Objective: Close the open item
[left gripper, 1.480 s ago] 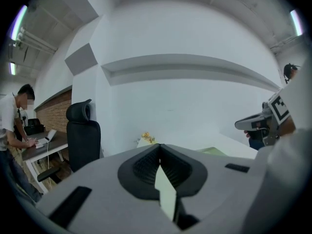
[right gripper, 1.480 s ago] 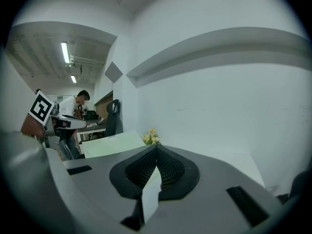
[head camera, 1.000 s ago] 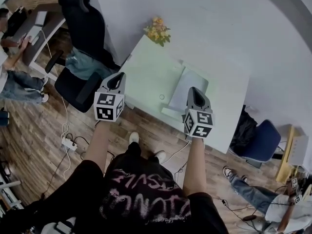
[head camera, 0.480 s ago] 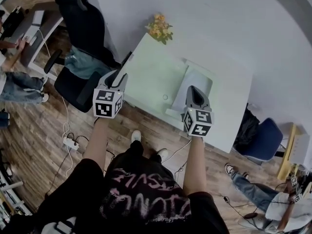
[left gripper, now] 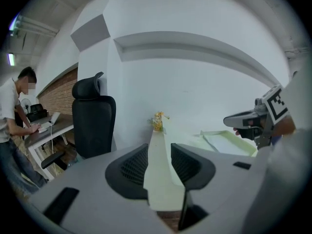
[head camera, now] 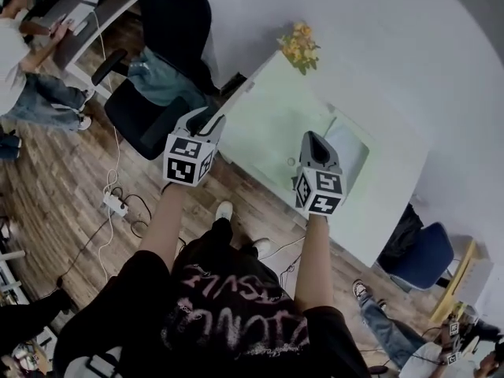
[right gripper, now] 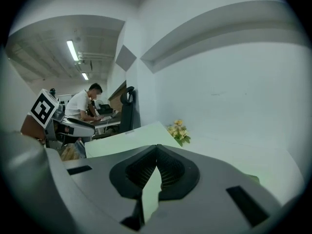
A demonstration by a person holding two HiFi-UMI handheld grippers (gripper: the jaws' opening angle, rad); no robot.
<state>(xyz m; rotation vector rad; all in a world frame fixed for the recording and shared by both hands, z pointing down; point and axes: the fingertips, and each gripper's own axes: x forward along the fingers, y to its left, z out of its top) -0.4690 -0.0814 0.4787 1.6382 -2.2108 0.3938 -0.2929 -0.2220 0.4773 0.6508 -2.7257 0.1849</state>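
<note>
On the pale table (head camera: 260, 116) lies a flat pale item (head camera: 351, 145) with its lid raised, partly hidden behind my right gripper (head camera: 315, 140). The left gripper view shows the same open item (left gripper: 229, 140) at the right, with the right gripper (left gripper: 246, 122) in front of it. My left gripper (head camera: 209, 122) hangs over the table's near left corner. Its jaws have just been opening and stand apart with nothing between them (left gripper: 159, 155). The right gripper's pads meet at the tips (right gripper: 156, 152), shut on nothing.
A bunch of yellow flowers (head camera: 298, 46) stands at the table's far corner by the wall. A black office chair (head camera: 169, 22) is left of the table, a blue chair (head camera: 417, 250) to its right. People sit at a desk (head camera: 71, 10) at far left.
Both grippers have moved forward toward the table, the right one further. The left gripper's jaws, closed a second ago, now stand apart. The camera view has swung, shifting the table rightward.
</note>
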